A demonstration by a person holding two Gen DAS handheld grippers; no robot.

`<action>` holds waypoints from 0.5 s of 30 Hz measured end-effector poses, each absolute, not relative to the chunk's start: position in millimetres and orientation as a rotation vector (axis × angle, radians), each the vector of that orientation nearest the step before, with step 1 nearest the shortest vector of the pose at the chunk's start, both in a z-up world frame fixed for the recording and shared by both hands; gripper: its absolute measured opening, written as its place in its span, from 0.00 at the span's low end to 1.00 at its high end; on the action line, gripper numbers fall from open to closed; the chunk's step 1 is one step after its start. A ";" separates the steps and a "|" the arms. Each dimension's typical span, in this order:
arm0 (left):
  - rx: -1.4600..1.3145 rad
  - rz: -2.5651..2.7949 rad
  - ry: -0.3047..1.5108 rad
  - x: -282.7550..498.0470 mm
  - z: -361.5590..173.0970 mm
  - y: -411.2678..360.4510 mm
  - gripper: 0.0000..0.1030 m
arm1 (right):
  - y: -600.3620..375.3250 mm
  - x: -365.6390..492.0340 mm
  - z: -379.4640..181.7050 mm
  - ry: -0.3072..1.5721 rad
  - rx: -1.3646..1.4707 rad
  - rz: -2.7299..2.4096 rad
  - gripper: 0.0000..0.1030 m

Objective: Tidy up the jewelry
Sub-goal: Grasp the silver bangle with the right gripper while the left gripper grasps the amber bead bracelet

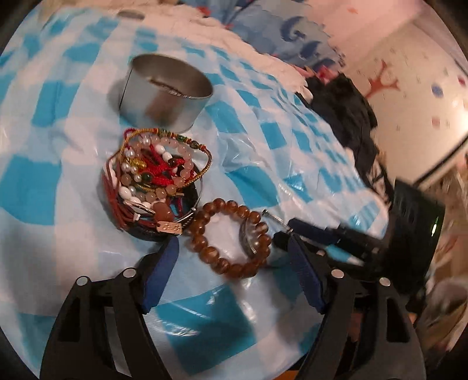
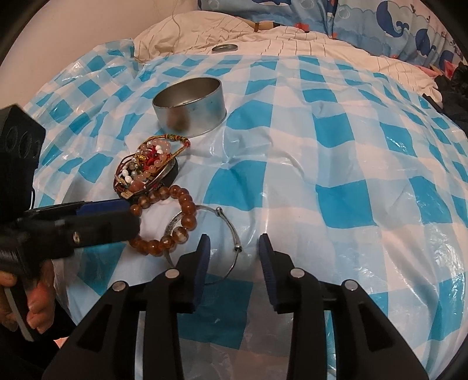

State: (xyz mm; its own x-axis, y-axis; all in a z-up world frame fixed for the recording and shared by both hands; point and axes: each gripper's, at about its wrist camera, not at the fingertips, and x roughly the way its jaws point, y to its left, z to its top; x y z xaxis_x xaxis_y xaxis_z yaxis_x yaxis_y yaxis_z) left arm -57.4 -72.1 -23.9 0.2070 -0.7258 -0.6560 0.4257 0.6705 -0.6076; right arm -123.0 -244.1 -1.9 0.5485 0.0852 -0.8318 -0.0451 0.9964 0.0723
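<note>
The right claw (image 2: 234, 251) stands apart over the silver bangle (image 2: 231, 231), holding nothing. The left claw (image 1: 234, 254), also apart, frames the brown bead bracelet (image 1: 228, 236) lying across that bangle on the bed, probably to lift it toward the overfull jewelry tin (image 1: 152, 187).

A home bedroom: a bed with a rumpled cream quilt (image 2: 263, 38) and whale-print bedding (image 2: 380, 20), overlaid by a blue-and-white checked plastic sheet (image 2: 351, 146) serving as work surface; a wall with cartoon decals (image 1: 409, 87) rises behind dark clothing (image 1: 345, 111)
</note>
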 end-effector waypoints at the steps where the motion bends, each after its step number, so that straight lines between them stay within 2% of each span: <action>1: -0.335 -0.819 1.104 -57.2 -24.3 -73.6 0.71 | -244.1 -122.7 -2.2 0.989 0.046 0.077 0.34; 8: -0.357 -0.798 1.143 -66.0 -24.3 -81.5 0.71 | -244.6 -122.5 -3.4 0.989 0.046 0.074 0.34; 15: -0.477 -0.769 1.176 -42.0 -38.5 -70.7 0.70 | -246.1 -121.2 -4.3 0.990 0.039 0.072 0.35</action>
State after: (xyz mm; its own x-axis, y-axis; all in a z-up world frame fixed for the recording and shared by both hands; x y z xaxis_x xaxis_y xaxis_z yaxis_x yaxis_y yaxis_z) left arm -42.0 -70.7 -38.5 0.1809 -0.7489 -0.6375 0.2831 0.6605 -0.6955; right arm -121.2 -246.1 -4.3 0.5468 0.0785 -0.8336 -0.0426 0.9969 0.0659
